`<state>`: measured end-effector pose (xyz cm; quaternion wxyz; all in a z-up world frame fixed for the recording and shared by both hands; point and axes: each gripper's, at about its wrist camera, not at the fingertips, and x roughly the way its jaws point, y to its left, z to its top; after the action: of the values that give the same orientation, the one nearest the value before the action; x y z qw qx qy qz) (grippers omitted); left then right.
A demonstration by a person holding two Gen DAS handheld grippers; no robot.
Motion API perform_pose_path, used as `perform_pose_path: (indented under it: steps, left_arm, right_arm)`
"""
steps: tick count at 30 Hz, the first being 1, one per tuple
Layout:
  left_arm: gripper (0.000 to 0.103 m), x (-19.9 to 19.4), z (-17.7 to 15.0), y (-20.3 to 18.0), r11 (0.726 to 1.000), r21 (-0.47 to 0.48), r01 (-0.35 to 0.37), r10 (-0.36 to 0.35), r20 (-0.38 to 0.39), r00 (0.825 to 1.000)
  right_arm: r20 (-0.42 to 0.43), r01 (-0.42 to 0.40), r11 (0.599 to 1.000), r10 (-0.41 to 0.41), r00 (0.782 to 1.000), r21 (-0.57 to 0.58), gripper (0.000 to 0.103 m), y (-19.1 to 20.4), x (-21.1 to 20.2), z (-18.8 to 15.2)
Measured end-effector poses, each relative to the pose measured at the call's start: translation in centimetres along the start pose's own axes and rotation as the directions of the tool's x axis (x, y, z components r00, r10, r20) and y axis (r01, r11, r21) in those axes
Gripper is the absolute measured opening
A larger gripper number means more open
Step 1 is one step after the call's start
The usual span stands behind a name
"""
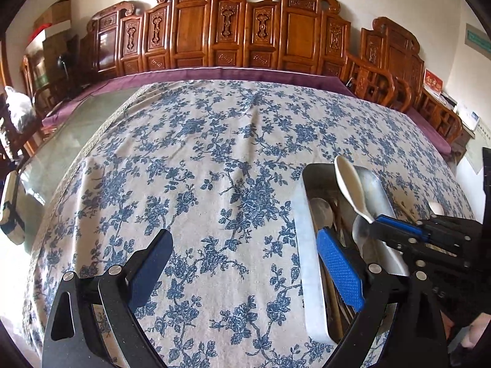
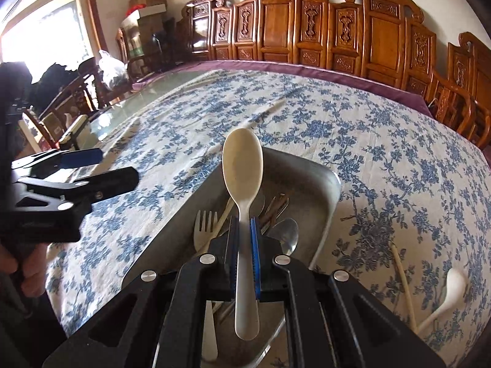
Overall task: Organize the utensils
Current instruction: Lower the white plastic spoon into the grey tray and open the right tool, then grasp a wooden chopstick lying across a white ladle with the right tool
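My right gripper (image 2: pixel 244 233) is shut on a cream plastic spoon (image 2: pixel 242 165), held by its handle above a metal tray (image 2: pixel 330 190). The tray holds a cream fork (image 2: pixel 204 230), a metal spoon (image 2: pixel 287 236) and chopsticks. In the left wrist view the right gripper (image 1: pixel 376 219) holds the same spoon (image 1: pixel 349 187) over the tray (image 1: pixel 310 260). My left gripper (image 1: pixel 242 263) is open and empty over the floral cloth, left of the tray; its fingers (image 2: pixel 92 181) show at the left of the right wrist view.
A white ladle-style spoon (image 2: pixel 448 291) and a cream chopstick (image 2: pixel 405 279) lie on the blue floral tablecloth (image 2: pixel 383 141) right of the tray. Carved wooden chairs (image 1: pixel 227 30) line the table's far side. Bare glass tabletop (image 1: pixel 76 141) lies to the left.
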<state>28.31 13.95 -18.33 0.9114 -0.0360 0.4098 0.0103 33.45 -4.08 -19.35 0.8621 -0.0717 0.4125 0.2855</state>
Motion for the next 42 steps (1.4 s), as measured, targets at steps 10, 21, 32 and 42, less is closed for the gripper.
perform_pose_path:
  steps: [10, 21, 32, 42]
  left_arm:
    - [0.091, 0.0, -0.1, -0.4, 1.000, 0.011, 0.002, -0.002, -0.003, 1.000]
    - [0.091, -0.2, -0.1, -0.7, 1.000, 0.010, 0.011, -0.011, 0.002, 1.000]
    - [0.091, -1.1, -0.2, -2.6, 0.999, 0.024, 0.044, -0.044, 0.022, 0.999]
    - [0.091, -2.8, -0.8, -7.9, 0.989, 0.105, 0.100, -0.103, 0.030, 0.994]
  right_arm:
    - [-0.060, -0.013, 0.999, 0.016, 0.998, 0.045, 0.009, -0.1, 2.2, -0.4]
    - [-0.055, -0.103, 0.992, 0.107, 0.993, 0.077, 0.010, -0.2, 1.8, -1.2]
    - [0.047, -0.055, 0.998, 0.054, 0.997, 0.022, 0.010, -3.3, -4.8, -2.6]
    - [0.020, 0.127, 0.991, -0.128, 0.992, 0.047, 0.026, -11.7, -9.8, -6.8]
